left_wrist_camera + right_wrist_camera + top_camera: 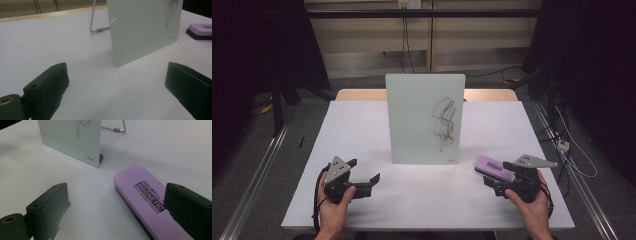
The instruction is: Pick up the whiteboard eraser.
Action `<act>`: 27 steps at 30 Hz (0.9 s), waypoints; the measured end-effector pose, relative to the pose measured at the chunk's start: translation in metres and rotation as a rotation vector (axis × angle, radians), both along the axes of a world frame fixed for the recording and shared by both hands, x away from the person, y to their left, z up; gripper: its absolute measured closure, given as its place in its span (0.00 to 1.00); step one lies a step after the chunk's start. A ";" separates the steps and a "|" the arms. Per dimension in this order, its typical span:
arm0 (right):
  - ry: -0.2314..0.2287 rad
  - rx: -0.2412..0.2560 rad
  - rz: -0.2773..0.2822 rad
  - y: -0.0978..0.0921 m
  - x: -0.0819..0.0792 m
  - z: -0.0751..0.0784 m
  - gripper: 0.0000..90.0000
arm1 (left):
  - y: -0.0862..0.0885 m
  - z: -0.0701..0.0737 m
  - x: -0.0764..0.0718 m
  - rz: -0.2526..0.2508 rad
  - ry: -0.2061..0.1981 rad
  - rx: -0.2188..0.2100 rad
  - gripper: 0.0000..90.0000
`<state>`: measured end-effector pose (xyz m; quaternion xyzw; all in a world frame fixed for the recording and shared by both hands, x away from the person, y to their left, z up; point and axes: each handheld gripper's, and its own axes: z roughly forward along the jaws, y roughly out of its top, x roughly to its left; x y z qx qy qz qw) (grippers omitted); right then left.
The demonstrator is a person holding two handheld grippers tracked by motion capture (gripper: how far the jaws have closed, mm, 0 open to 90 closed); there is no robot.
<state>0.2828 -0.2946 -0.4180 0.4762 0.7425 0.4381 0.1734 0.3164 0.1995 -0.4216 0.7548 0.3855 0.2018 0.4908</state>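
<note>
Right gripper jaws wide, straddling one edge of the purple magnetic eraser just right of the whiteboard. Left gripper wide, empty. Risk: an off-centre grip may push the eraser away.

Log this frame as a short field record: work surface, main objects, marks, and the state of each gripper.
surface: white table
board: whiteboard standing upright on a wire stand
marks: black scribble on the board's right half
eraser: purple magnetic eraser lying flat, right of the board
left gripper: jaws open, holding nothing
right gripper: jaws open, right jaw over the eraser, not gripping
</note>
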 end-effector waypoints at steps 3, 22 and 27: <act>0.014 0.008 -0.012 -0.002 0.003 0.002 0.12 | -0.001 0.000 -0.001 -0.008 -0.008 0.007 0.06; 0.100 -0.145 0.039 0.001 0.045 0.036 0.13 | 0.003 0.002 -0.004 0.006 -0.016 -0.010 0.06; 0.100 -0.179 0.074 0.002 0.064 0.039 0.17 | 0.003 0.001 -0.003 -0.009 -0.009 0.001 0.06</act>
